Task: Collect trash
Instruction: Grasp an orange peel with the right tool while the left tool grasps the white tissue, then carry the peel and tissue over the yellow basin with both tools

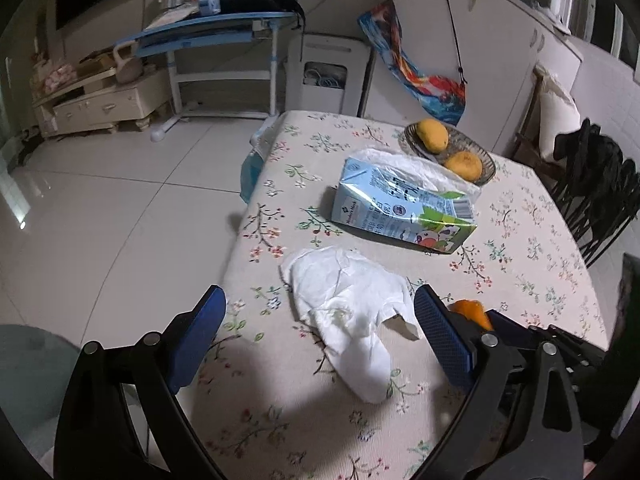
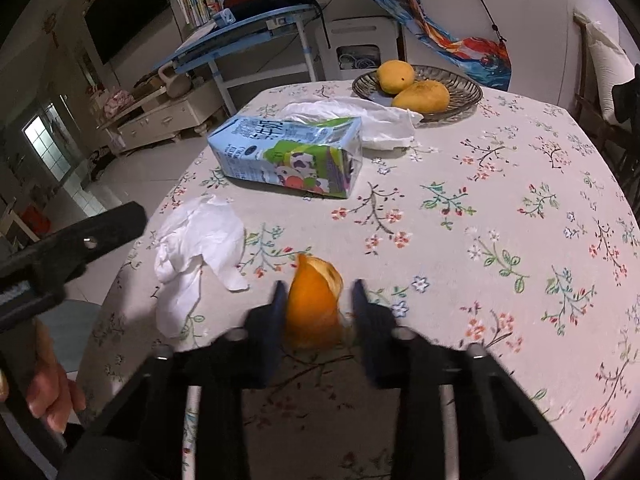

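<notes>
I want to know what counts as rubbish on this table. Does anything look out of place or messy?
Yes. A milk carton lies tipped on its side, a crumpled tissue sprawls near the table's edge, more crumpled white paper sits beside the fruit bowl, and an orange peel lies between the right gripper's fingers.

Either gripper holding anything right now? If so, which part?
Left gripper: open around the crumpled tissue, holding nothing. Right gripper: jaws flank the orange peel at its sides; a firm grip cannot be told.
</notes>
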A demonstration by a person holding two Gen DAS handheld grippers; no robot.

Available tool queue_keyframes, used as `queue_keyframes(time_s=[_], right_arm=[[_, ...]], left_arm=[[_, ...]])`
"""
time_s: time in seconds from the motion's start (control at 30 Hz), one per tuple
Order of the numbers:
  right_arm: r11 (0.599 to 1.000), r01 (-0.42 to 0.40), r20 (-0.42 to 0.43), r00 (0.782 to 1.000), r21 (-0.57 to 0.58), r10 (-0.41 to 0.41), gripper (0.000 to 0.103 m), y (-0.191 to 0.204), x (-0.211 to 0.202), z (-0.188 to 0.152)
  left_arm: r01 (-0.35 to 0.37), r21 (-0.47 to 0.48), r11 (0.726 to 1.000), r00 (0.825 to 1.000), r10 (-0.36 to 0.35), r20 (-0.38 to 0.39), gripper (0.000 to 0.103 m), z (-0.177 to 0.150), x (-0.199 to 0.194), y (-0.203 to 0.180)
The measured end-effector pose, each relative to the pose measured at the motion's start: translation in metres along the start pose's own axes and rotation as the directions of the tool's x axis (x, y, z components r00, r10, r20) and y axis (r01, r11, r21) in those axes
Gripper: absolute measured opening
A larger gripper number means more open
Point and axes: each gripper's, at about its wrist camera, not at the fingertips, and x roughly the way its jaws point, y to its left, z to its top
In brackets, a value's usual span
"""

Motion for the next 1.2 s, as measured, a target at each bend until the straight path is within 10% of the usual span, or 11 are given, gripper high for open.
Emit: queue_keyframes(time_s=[0.5, 0.8, 1.2], right_arm=[[0.992, -0.117, -0.059, 0.991, 0.048, 0.119, 0.021, -0.030, -0.034, -0.007], [0.978, -0.172, -0.031, 0.984, 0.116, 0.176, 0.021, -0.037, -0.055, -0.018], [0.961, -0.209, 0.045, 0.978, 0.180, 0.204, 0.021, -0.048, -0.085, -0.038]], left_arm=[[-0.008, 0.080, 0.997, 0.995, 0.016, -0.097, 0.091, 0.003, 0.050, -0.023], [0.074, 0.184, 0.980, 0.992, -0.053, -0.113, 0.015, -0.003, 0.048, -0.039], [0.216, 0.089, 0.972, 0.976, -0.213, -0.048, 0.011, -0.018, -0.020, -0.030]])
